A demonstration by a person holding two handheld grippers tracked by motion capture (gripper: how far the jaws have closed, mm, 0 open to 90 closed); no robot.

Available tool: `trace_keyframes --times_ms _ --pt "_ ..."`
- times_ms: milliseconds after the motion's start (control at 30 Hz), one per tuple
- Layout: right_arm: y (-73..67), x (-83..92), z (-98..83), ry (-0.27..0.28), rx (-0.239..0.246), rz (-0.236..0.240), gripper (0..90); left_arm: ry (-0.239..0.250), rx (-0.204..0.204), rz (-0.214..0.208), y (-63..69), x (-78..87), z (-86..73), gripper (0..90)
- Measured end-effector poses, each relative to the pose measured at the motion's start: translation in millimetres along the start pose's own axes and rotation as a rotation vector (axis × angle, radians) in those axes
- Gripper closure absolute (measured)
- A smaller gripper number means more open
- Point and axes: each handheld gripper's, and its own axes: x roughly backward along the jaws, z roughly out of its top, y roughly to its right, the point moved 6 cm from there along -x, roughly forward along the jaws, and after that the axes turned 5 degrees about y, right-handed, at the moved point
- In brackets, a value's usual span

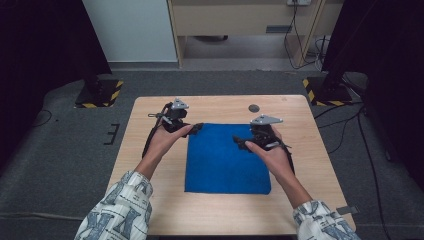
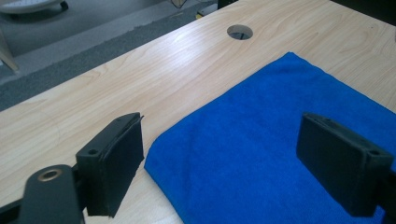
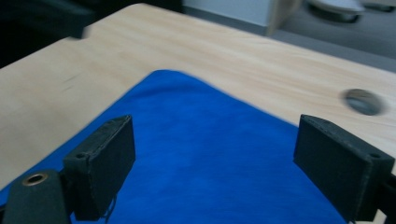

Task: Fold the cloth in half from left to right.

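Note:
A blue cloth [image 1: 227,159] lies flat in the middle of the wooden table [image 1: 150,200]. My left gripper [image 1: 196,128] hovers open at the cloth's far left corner; in the left gripper view its jaws straddle that corner of the cloth [image 2: 261,140], one over bare wood, one over the fabric. My right gripper [image 1: 240,143] is open above the cloth's far right part. The right gripper view looks across the cloth [image 3: 205,154] toward its far left corner, with both jaws wide apart over the fabric.
A round cable hole [image 1: 254,108] is in the table [image 2: 140,74] behind the cloth, also visible as the hole [image 2: 239,32] and the hole [image 3: 363,101]. Grey carpet [image 1: 60,150] surrounds the table; stand bases with yellow-black tape [image 1: 100,93] sit at both far corners.

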Motion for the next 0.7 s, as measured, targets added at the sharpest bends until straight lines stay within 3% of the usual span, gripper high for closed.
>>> trace_keyframes --times_ms 100,233,300,500,700 --pt "-20.7 -2.7 -5.0 -0.022 0.029 0.061 16.4 -0.008 0.010 0.000 -1.6 1.7 -1.5 11.2" --pt "-37.6 -5.7 -10.2 -0.052 0.060 0.097 19.9 -0.014 0.009 0.008 -4.6 5.6 -3.9 10.0" --pt "-51.7 -8.4 -14.7 -0.071 0.084 0.131 24.1 -0.005 0.035 0.005 -7.8 8.2 -7.0 9.0" --pt "-75.2 -12.2 -21.7 -0.107 0.107 0.172 38.9 0.017 0.051 0.044 -14.6 18.7 -15.4 8.8" --pt "-93.4 -13.0 -19.3 -0.111 0.136 0.210 54.7 -0.002 0.051 0.037 -16.9 24.4 -25.3 9.0"
